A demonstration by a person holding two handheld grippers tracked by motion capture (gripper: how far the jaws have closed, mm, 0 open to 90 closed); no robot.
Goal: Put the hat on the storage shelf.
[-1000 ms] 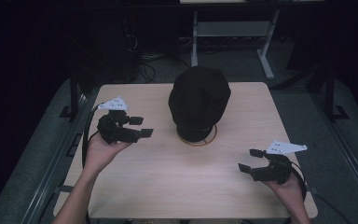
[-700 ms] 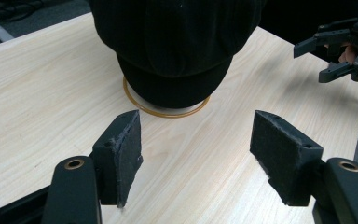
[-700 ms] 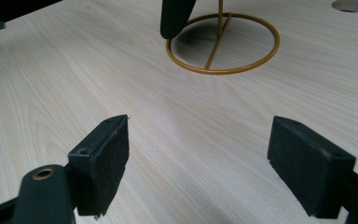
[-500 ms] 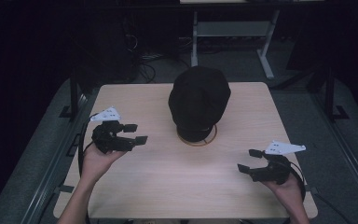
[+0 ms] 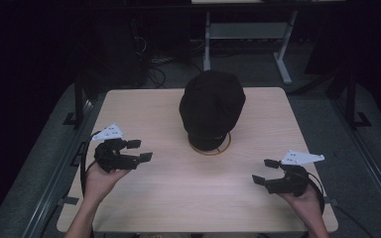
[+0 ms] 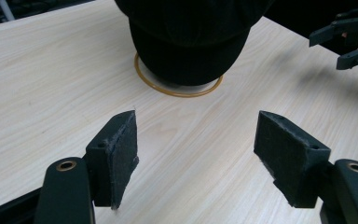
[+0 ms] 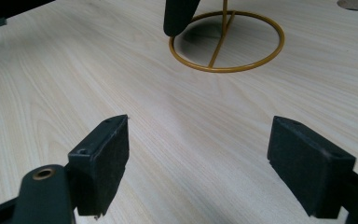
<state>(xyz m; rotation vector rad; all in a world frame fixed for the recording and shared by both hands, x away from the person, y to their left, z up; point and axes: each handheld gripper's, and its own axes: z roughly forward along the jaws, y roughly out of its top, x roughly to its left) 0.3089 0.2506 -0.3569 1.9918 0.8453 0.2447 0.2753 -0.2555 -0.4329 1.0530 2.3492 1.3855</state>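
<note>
A black cap (image 5: 211,106) sits on a gold wire stand (image 5: 225,145) at the middle of the pale wooden table (image 5: 168,198). In the left gripper view the cap (image 6: 191,37) hangs over the stand's round base ring (image 6: 147,84). My left gripper (image 5: 139,150) hovers over the table's left side, open, with nothing between its pads (image 6: 121,149). My right gripper (image 5: 265,171) is low at the front right, open and empty too. Its view shows the ring (image 7: 223,42), an upright rod and the cap's lower edge (image 7: 177,16).
Beyond the table stand a white desk frame (image 5: 278,44) and loose cables (image 5: 158,69) on the dark floor. Metal rails (image 5: 54,183) run along both table sides. The other gripper (image 6: 349,39) appears at the left gripper view's upper right. A round hole (image 7: 356,3) marks the tabletop.
My left gripper has drawn back toward the front left, away from the cap. The right gripper has barely moved.
</note>
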